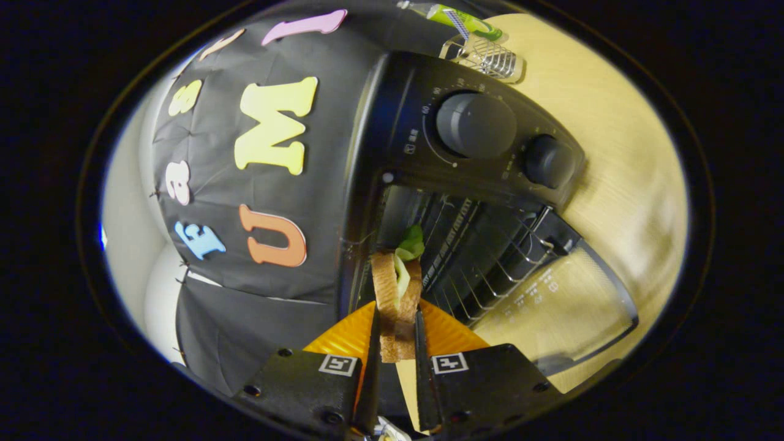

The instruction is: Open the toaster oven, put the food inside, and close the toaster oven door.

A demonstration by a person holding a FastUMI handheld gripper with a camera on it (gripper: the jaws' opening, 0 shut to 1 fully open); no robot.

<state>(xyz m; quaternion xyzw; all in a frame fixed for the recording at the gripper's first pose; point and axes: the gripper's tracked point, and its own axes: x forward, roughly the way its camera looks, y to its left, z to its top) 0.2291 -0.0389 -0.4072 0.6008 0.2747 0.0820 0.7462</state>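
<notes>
My gripper [395,318] is shut on a sandwich [397,294] of two bread slices with green lettuce sticking out ahead of the fingers. The view is rolled sideways. Just beyond the sandwich stands the black toaster oven [471,153] with two round knobs [475,124] on its front panel. Its glass door [554,306] hangs open, showing the wire rack [484,257] inside the dark cavity. The sandwich is held in front of the oven's opening, close to its edge.
The oven stands on a light wooden table [612,141]. Behind the oven a small wire rack [487,58] and a green bottle [462,18] lie on the table. The booth's black cloth wall [257,184] is beside the oven.
</notes>
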